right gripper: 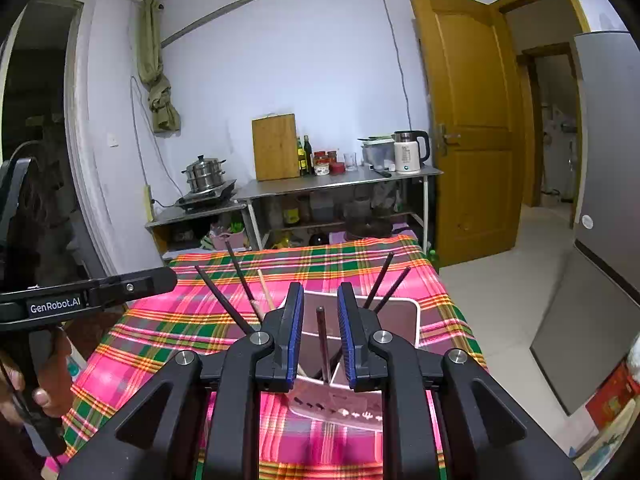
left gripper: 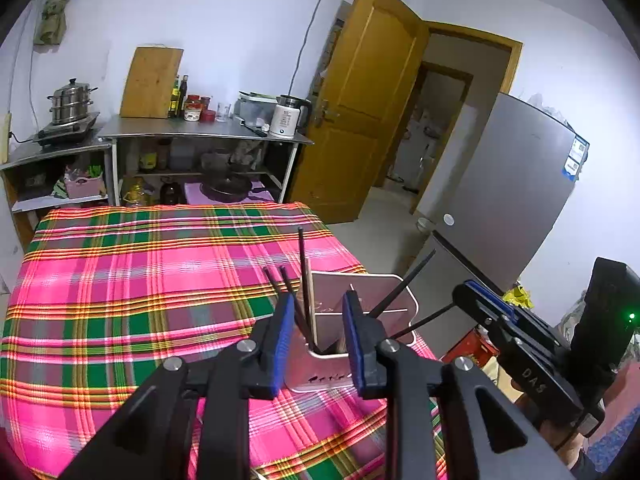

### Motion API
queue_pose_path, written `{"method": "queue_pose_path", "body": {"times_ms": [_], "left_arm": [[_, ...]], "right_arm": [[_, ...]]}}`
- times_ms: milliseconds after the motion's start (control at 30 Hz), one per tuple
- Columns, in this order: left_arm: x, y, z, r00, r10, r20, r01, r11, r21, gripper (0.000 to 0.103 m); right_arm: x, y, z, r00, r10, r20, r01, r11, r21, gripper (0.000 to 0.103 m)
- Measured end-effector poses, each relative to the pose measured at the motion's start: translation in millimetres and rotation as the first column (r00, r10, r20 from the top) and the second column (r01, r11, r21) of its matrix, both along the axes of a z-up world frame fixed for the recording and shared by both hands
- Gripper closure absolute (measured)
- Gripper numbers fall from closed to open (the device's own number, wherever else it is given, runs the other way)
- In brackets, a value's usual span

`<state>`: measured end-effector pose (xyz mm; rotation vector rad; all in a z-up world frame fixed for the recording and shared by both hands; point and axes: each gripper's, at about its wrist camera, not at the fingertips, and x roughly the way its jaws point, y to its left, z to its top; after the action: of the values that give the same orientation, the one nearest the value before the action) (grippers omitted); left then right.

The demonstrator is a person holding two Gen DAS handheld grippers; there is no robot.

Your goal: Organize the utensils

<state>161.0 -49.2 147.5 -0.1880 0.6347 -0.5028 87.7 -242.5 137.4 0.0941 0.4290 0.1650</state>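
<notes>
The left gripper (left gripper: 316, 340) and right gripper (right gripper: 319, 336) are both hanging released, blue ribbed pads apart, just above the pink rectangular holder (right gripper: 400, 316). The holder is standing on the plaid tablecloth (left gripper: 120, 280), bristling with thin dark chopsticks (right gripper: 384, 280) leaning outward. "GenRobot.AI" is showing on the black handle at left.

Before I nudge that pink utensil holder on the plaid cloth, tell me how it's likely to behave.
The pink utensil holder looks thin-walled, so probably light. The chopsticks stand tall and splay outward above its rim, so a high push may tip it. It sits on the plaid tablecloth, which may drag or bunch rather than let it slide. Both the left gripper and the right gripper are open and empty.
</notes>
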Motion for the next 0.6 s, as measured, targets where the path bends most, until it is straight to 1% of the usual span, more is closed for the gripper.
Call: {"method": "queue_pose_path", "body": {"times_ms": [200,233,300,333,600], "left_arm": [[-17,17,-1,0.999,0.029,0.012,-0.029,1.0,-0.012,0.074],[-21,20,-3,0.999,0.033,0.013,-0.033,0.999,-0.012,0.071],[-28,26,-8,0.999,0.044,0.016,-0.044,0.999,-0.006,0.062],[-32,27,-11,0.999,0.05,0.017,-0.05,0.999,0.001,0.06],[-60,48,-44,0.994,0.111,0.004,-0.111,0.993,0.051,0.06]], "right_arm": [[-15,5,2,1.0,0.017,0.006,-0.017,1.0,0.005,0.085],[-18,7,1,1.0,0.021,0.008,-0.021,1.0,0.002,0.085],[-22,10,0,0.999,0.032,0.008,-0.032,0.999,0.001,0.085],[-24,12,-2,0.999,0.037,0.007,-0.037,0.999,0.002,0.085],[-31,29,-20,0.995,0.097,-0.03,-0.097,0.995,-0.004,0.085]]}}
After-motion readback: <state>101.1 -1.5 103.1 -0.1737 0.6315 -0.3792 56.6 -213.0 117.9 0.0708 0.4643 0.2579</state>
